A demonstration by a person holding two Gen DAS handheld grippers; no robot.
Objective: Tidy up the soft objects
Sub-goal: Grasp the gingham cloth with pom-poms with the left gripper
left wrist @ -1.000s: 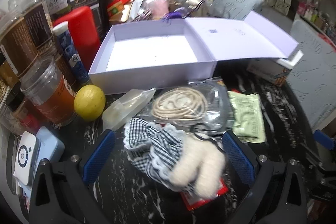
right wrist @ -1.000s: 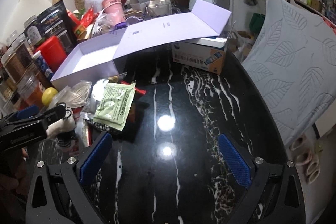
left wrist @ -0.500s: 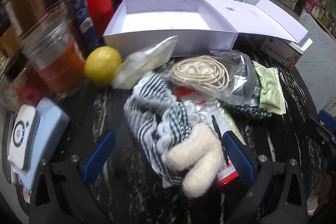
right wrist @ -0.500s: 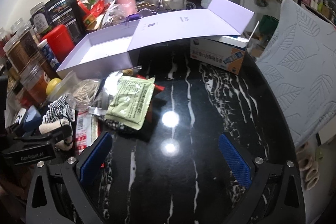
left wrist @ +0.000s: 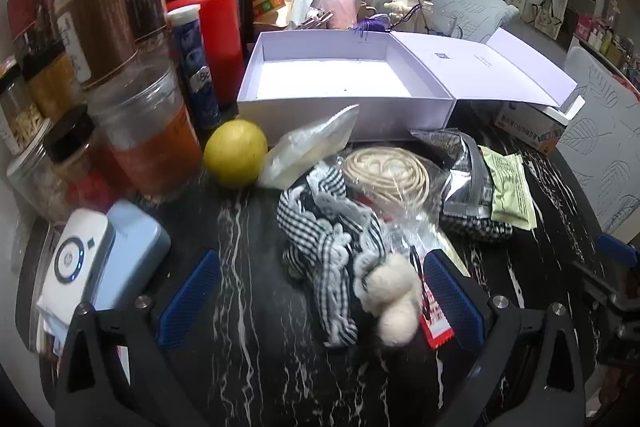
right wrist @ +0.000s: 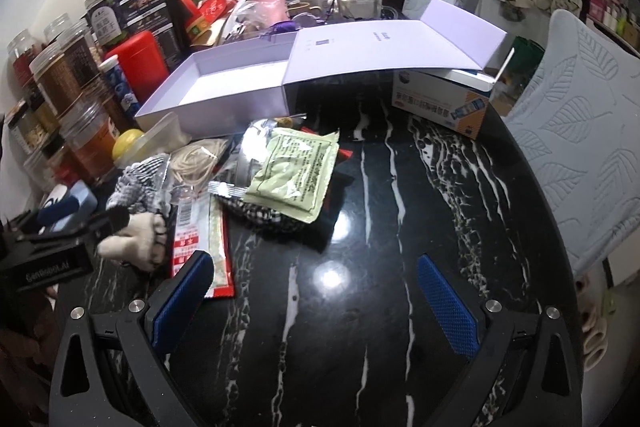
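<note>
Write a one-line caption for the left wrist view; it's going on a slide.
Open left gripper frames a checked cloth with fluffy white toy, before an empty lilac box.

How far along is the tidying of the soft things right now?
Nothing looks done: the lavender box holds nothing. In hand: the open left gripper brackets the checked cloth and fluffy white toy, gripping neither. The right gripper is open over bare table. All packing remains.
</note>
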